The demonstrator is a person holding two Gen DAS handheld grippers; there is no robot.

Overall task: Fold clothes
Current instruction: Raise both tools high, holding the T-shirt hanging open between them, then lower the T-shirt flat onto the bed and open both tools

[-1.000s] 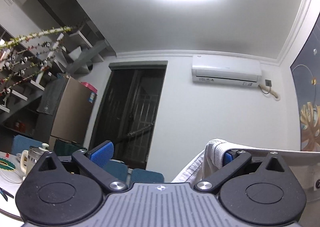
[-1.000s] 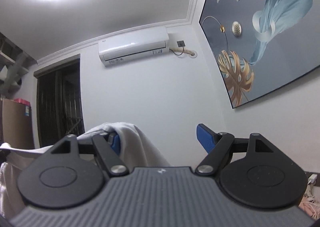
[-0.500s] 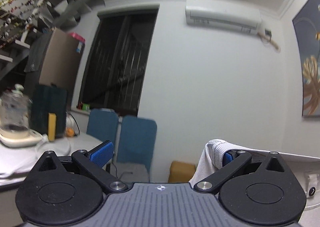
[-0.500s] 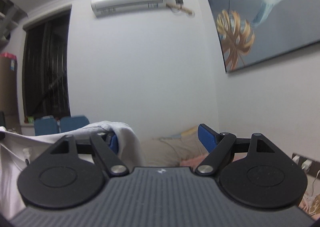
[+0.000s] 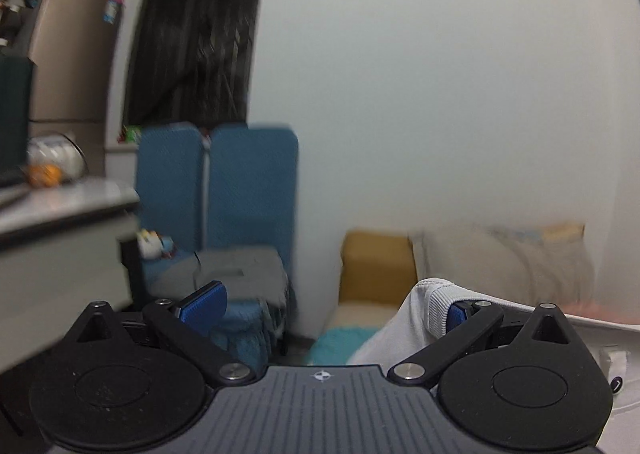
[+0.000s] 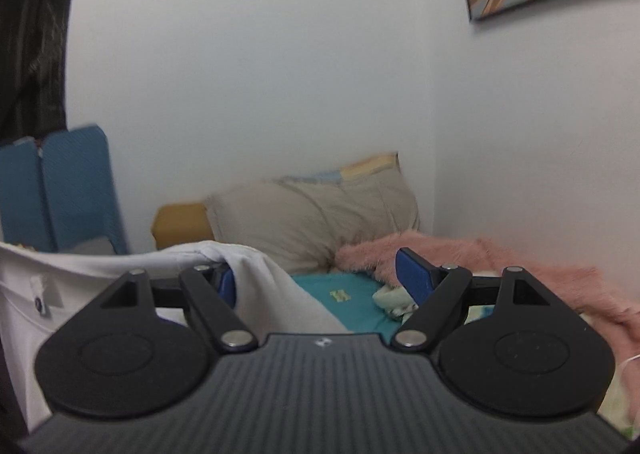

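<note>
Though blurred, white garment [image 5: 404, 328] over both tongs' pads.

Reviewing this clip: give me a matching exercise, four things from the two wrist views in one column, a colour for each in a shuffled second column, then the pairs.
Things:
1. garment draped over one of the fingers
2. fuzzy blanket
3. pillow
4. folded chairs

Colours:
A. beige
B. blue
C. white
D. pink

Pairs: 1-C, 2-D, 3-A, 4-B
</note>
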